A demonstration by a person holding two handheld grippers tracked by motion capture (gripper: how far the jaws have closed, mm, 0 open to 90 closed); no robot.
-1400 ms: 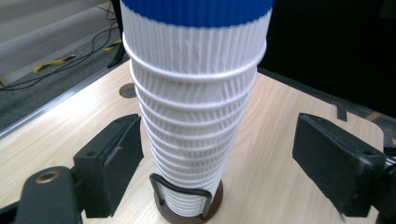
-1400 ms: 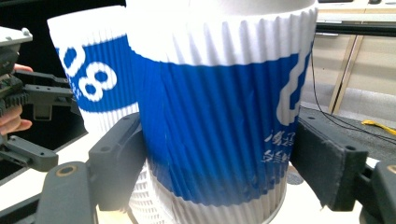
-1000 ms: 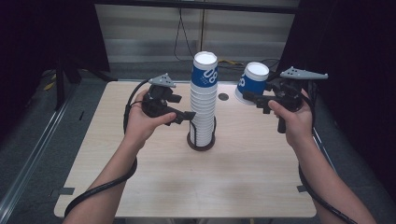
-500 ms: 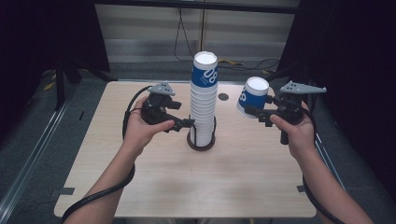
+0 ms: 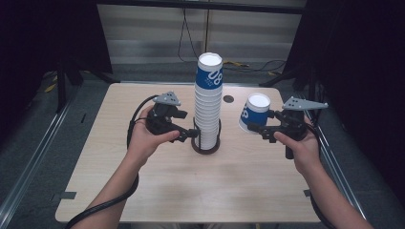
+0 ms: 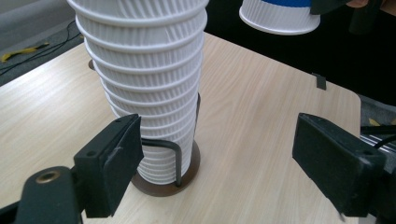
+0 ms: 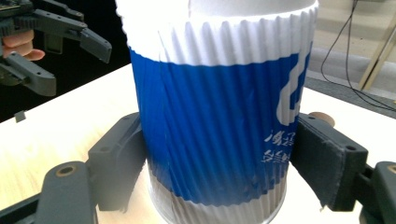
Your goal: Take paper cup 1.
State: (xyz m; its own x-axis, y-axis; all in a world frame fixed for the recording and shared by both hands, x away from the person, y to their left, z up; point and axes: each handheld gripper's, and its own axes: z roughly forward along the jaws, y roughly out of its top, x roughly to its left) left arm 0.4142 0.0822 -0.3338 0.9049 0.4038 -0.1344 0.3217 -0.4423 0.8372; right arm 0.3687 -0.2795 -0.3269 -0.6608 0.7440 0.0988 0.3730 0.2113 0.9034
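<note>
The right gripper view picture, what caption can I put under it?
Right gripper clamps an upside-down blue-and-white ribbed paper cup above the wooden table.
</note>
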